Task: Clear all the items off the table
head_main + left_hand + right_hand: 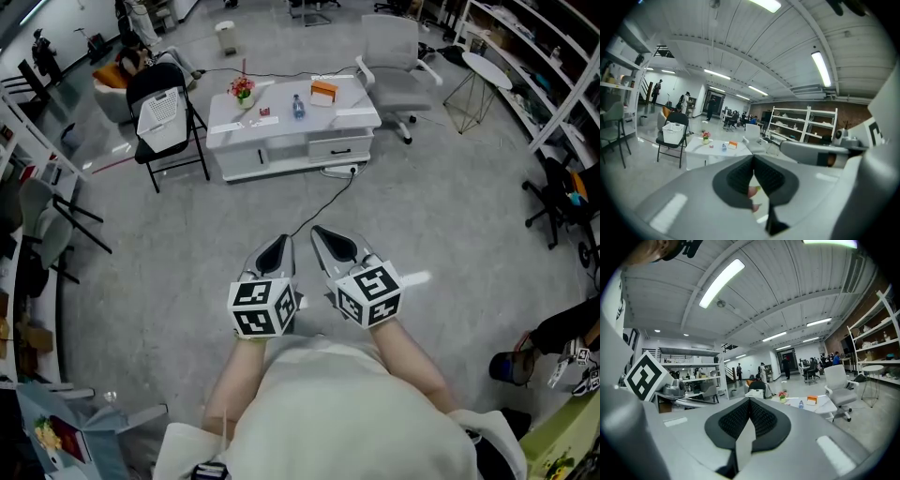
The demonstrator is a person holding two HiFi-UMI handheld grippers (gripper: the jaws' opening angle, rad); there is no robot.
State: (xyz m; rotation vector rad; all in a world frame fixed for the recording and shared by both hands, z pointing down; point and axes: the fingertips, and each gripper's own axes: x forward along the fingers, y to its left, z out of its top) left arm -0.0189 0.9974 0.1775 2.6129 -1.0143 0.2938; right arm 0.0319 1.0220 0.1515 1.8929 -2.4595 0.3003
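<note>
A low white table (281, 129) stands far ahead across the grey floor. On it are a small pot of flowers (243, 90), a clear bottle (298, 106) and an orange box (323, 91). My left gripper (280, 242) and right gripper (319, 232) are held side by side close to my body, well short of the table. Both are shut with nothing between the pads. In the left gripper view, my left gripper (753, 157) points toward the table (717, 150) and its flowers (706, 136). The right gripper view shows my right gripper (750, 401), with the table (822, 405) and bottle (801, 404) off to its right.
Left of the table, a black folding chair carries a white basket (164, 114). To the table's right is a grey office chair (394, 56), then a small round side table (487, 70) and shelving (553, 66). A black cable (323, 202) runs over the floor from the table toward me.
</note>
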